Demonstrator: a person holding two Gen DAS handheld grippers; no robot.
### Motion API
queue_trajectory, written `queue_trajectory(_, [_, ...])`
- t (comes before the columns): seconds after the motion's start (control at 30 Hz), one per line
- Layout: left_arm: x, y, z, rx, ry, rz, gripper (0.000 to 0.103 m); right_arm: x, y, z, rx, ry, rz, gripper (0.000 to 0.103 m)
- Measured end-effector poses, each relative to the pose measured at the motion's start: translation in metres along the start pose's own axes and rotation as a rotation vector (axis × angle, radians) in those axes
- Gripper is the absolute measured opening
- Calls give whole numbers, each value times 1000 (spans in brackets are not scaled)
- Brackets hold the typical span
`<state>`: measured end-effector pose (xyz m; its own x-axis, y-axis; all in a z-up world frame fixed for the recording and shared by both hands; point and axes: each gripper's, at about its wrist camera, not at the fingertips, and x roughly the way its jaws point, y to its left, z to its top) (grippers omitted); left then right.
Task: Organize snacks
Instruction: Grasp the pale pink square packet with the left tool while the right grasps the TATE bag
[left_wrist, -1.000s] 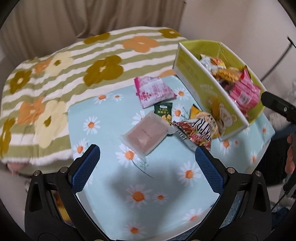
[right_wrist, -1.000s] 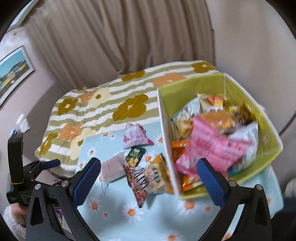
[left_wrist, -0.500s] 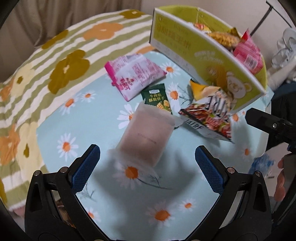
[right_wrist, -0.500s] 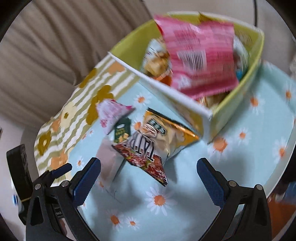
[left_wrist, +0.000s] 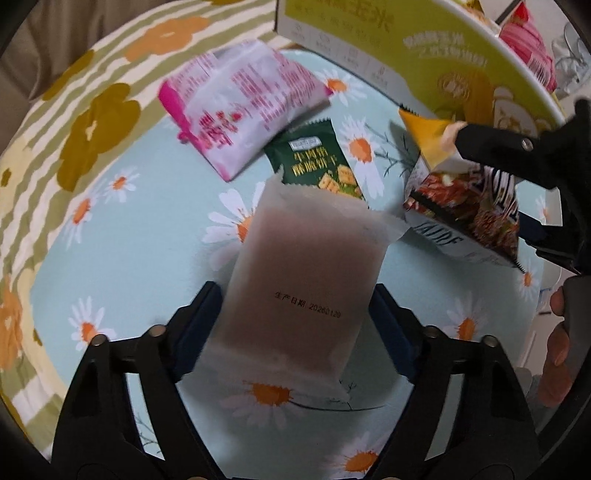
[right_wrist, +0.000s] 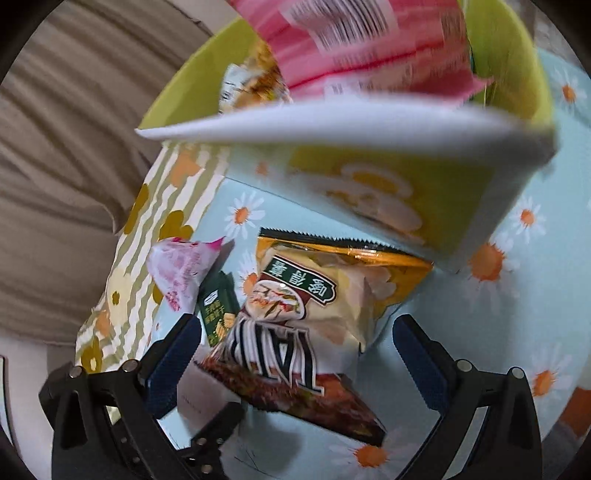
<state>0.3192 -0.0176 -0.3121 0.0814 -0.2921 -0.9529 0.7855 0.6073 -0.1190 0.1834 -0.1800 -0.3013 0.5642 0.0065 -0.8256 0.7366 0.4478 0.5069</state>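
Observation:
My left gripper (left_wrist: 295, 325) is open, its fingers on either side of a frosted white packet with a brownish bar (left_wrist: 299, 280) lying on the daisy cloth. Beyond it lie a green biscuit packet (left_wrist: 321, 162) and a pink-and-white bag (left_wrist: 240, 110). My right gripper (right_wrist: 295, 354) is open, low over a dark striped snack bag (right_wrist: 295, 384) and a yellow chip bag (right_wrist: 332, 288) resting on it. The yellow-green box (right_wrist: 388, 192) stands just beyond, holding a pink bag (right_wrist: 362, 44) and other snacks. The right gripper also shows in the left wrist view (left_wrist: 517, 147).
The light-blue daisy cloth (left_wrist: 122, 258) covers the table over a striped cloth with big flowers (left_wrist: 74, 122). Beige curtains (right_wrist: 74, 129) hang behind. The table's edge runs along the right side, near the hand holding the right gripper (left_wrist: 557, 343).
Both grippers have dropped close to the table. The left one now straddles the frosted packet; the right one has come down over the striped and yellow bags beside the box.

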Motion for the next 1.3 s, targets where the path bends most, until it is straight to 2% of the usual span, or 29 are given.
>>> queue_trajectory(0.1, [1,-6,2,37,-13,11,76,6,-3,-1,19,-6,-11,103])
queue_trajectory(0.17, [1,-10,4,67,-18,30,69,5,-3,-2,25,-24,-9,103])
queue_trajectory(0.23, [0,-14,4,82,-22,38,67,4,-2,0,23,-32,-11,103])
queue_trajectory(0.77, [-13,-4,-18,37,-38,50,63,10,0,-16,14,-53,16,102])
queue_trajectory(0.9, [-16,4,-26,8,-32,63,63,11,4,-15,-29,-50,21,96])
queue_trajectory(0.97, [-18,9,-30,-19,-30,61,63,11,2,-13,-31,-41,40,88])
queue_trajectory(1.13, [-30,17,-40,-79,-50,50,63,6,2,-13,-83,-19,61,74])
queue_trajectory(1.3, [-46,20,-48,-134,-75,47,63,-7,4,-19,-123,-2,85,70])
